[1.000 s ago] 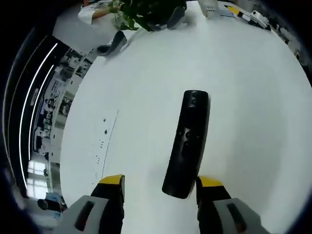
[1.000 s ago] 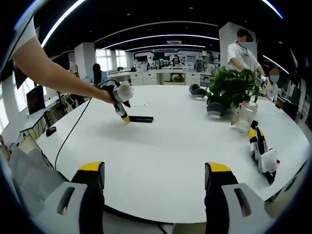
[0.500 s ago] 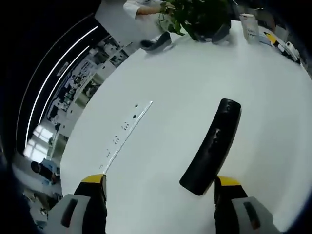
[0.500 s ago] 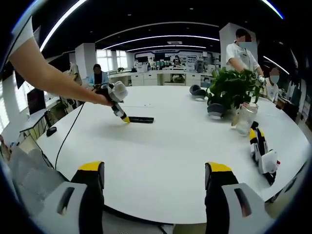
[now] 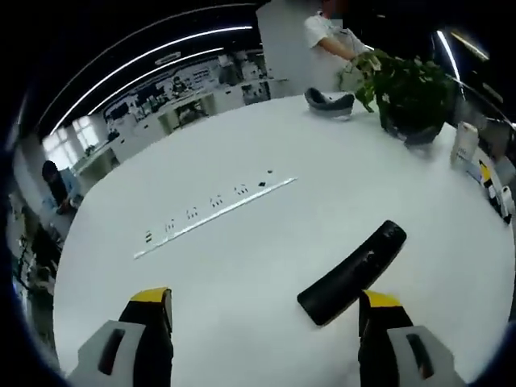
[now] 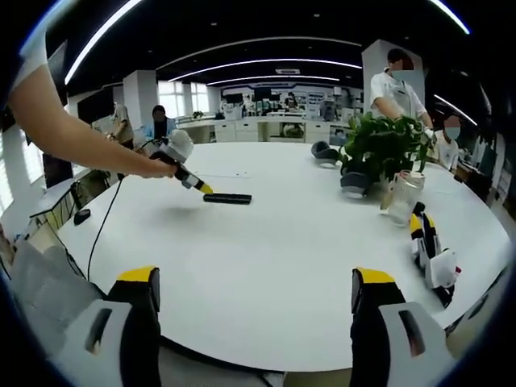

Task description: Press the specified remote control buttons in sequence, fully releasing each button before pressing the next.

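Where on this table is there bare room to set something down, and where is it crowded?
Widest bare patch: the white table between the right gripper and the black remote. A second lies between the remote and the potted plant. Crowded: the right edge, with the plant, a clear jar and a parked yellow-and-black gripper.

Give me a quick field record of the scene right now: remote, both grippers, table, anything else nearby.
remote: black, flat on the table, by the left gripper's right finger
left gripper: open, holding nothing, low over the table
right gripper: open, holding nothing, far from the remote
table: white, round
plant: potted, far side of the table
spare gripper: lying near the table's right edge
strip: pale strip beyond the remote
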The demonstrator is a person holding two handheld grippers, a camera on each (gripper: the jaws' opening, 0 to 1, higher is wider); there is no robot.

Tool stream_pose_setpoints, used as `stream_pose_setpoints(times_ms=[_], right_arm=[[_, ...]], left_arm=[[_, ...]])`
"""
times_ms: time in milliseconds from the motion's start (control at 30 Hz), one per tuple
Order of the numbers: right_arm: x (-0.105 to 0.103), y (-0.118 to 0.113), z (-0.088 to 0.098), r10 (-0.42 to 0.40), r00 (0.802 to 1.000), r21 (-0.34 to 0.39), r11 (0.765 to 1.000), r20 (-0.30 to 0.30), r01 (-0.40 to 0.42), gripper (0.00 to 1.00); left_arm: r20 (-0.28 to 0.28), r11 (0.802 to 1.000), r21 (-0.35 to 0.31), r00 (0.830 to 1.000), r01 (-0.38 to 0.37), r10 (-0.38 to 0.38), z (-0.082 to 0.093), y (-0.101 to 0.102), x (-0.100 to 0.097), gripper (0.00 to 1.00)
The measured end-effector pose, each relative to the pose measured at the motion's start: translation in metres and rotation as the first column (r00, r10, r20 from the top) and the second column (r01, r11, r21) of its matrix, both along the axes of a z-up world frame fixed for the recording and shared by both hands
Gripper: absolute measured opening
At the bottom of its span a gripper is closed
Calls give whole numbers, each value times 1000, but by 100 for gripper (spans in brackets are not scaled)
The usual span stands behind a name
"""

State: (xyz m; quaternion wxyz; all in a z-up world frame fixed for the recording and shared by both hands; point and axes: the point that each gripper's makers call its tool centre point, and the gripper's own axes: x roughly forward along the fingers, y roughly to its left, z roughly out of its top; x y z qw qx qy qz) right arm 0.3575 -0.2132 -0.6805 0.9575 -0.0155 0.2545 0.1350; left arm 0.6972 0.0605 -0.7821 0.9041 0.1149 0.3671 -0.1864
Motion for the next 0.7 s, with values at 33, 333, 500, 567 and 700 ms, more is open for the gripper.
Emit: stream_pose_setpoints(times_ms=[33,333,500,567,700], right_arm=[[0,0,1,-1,1000,0,1000,5,1,100],[-1,0,4,3,1000,4,1000,14,-3,100],[-1,1,5,8,1000,5,1000,25,-8,100],[-1,2,6,11,1000,7,1000,27,-11,100],[0,2,7,15,999,8,1000,36,-16,100]], left_arm=[[17,1000,-21,1000,-20,21,6,2,-2,100],[67,992,-119,996,-44,52,39,6,-29,100],[116,987,-157,992,-34,53,60,7,-49,100],[124,986,-164,990,-41,62,67,9,-56,100],[162,982,-183,984,-47,78,85,13,-69,100]])
